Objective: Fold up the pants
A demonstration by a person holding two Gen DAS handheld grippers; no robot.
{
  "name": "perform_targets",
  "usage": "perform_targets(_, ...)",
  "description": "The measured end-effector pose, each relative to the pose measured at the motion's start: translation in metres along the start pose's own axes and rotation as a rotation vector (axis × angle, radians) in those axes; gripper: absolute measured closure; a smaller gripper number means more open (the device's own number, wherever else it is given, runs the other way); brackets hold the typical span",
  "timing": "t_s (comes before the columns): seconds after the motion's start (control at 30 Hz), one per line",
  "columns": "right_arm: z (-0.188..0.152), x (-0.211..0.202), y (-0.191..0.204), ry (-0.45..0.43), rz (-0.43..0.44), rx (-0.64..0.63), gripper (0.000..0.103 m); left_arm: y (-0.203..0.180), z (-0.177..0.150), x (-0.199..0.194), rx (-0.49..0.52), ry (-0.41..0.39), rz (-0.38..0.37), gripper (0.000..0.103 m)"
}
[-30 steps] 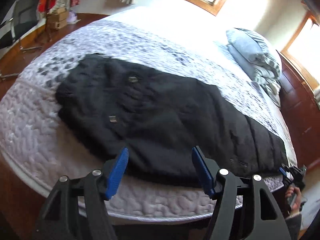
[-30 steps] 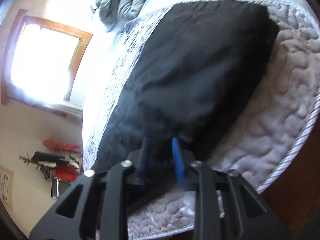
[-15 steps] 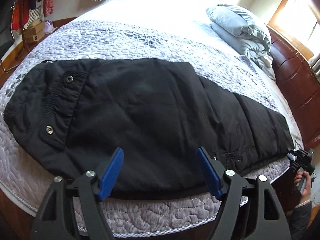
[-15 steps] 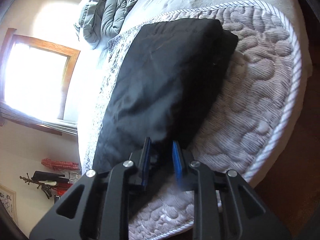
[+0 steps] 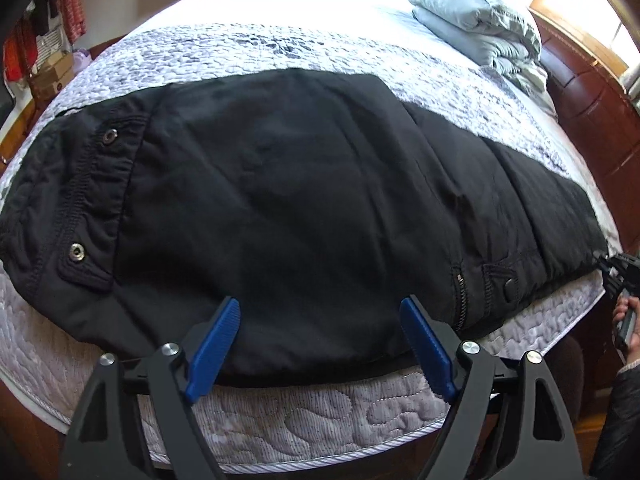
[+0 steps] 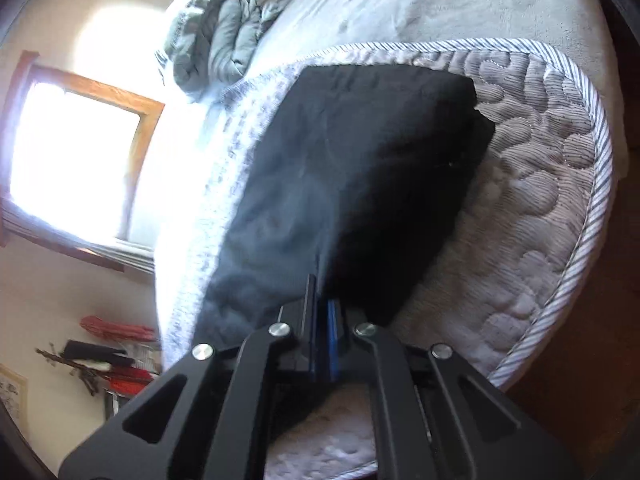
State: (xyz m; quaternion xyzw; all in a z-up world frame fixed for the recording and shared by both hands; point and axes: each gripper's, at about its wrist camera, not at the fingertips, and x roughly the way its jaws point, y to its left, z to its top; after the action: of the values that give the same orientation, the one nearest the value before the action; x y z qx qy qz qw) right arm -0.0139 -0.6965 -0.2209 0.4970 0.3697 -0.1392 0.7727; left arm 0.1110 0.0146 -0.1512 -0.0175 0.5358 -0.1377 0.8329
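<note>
the pants [image 5: 304, 200] were found flat on the bed [image 5: 320, 420], long axis crosswise to the left gripper [image 5: 320, 344]. its jaws, just widened, were empty above the near edge. the right gripper [image 6: 322, 320] was clenched on the hem.

Pants [image 5: 304, 200] lie across mattress [image 5: 304, 420] (bedding [image 5: 476, 24] behind).

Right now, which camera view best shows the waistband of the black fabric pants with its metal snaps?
The left wrist view: the waistband lies unobstructed at the left, both snaps visible. The right wrist view shows only the far hem end of the pants, with the right gripper clamped on it.
</note>
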Motion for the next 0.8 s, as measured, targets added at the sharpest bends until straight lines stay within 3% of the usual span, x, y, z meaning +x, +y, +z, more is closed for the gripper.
perform_targets(0.03, 0.000, 0.000, 0.000, 0.000, 0.000, 0.000, 0.092, -0.001, -0.001, 0.001, 0.010, 0.002, 0.007, 0.020)
perform_targets(0.17, -0.003, -0.016, 0.001, -0.046, 0.040, -0.004, 0.054, -0.003, -0.001, -0.006, 0.006, -0.001, 0.003, 0.020)
perform_targets(0.23, -0.003, -0.029, -0.007, -0.081, 0.029, 0.019, 0.048, 0.001, -0.001, -0.013, -0.026, -0.009, -0.014, 0.020)
perform_targets(0.47, -0.001, -0.025, -0.035, -0.074, 0.073, 0.113, 0.048, 0.022, -0.002, -0.042, -0.136, -0.097, -0.006, 0.020)
perform_targets(0.7, 0.009, -0.010, -0.038, -0.116, 0.120, 0.140, 0.049, 0.033, -0.005, -0.053, -0.168, -0.112, 0.010, 0.019)
perform_targets(0.8, 0.019, -0.003, -0.043, -0.127, 0.162, 0.174, 0.069, 0.035, -0.006, -0.050, -0.186, -0.103, 0.001, 0.019)
